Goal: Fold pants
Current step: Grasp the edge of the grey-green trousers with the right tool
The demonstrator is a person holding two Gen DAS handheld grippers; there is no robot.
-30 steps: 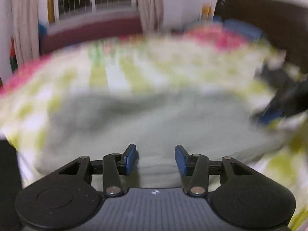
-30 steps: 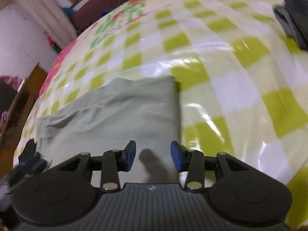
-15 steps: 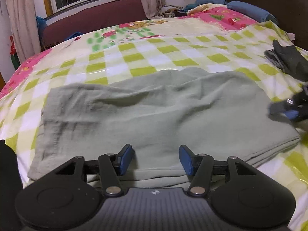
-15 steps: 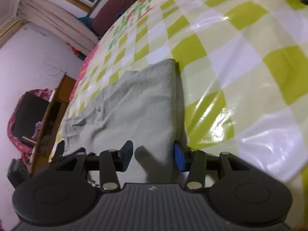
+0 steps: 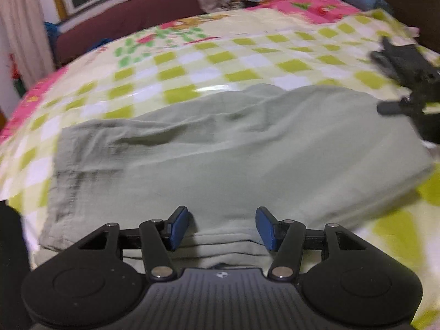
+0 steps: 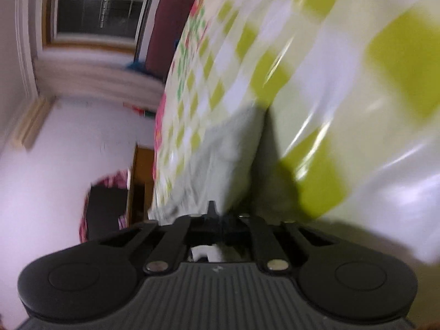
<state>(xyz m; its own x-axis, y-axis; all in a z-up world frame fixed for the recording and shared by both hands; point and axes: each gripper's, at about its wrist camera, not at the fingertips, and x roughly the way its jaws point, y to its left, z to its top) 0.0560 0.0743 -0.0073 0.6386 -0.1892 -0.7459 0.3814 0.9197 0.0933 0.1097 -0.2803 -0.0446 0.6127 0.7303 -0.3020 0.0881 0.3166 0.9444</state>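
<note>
Left wrist view shows the bed (image 5: 225, 63) with the pants (image 5: 233, 148) flat at its near edge. Left tool (image 5: 222, 228) hovers wide; right tool (image 6: 220, 220) is closed on the right fabric end. Lift evenly, then fold leftward.

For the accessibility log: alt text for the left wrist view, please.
Pale green pants lie folded flat on a green-and-white checked bedspread, with the open left gripper at their near edge. The right gripper shows dark at the pants' right end.
</note>
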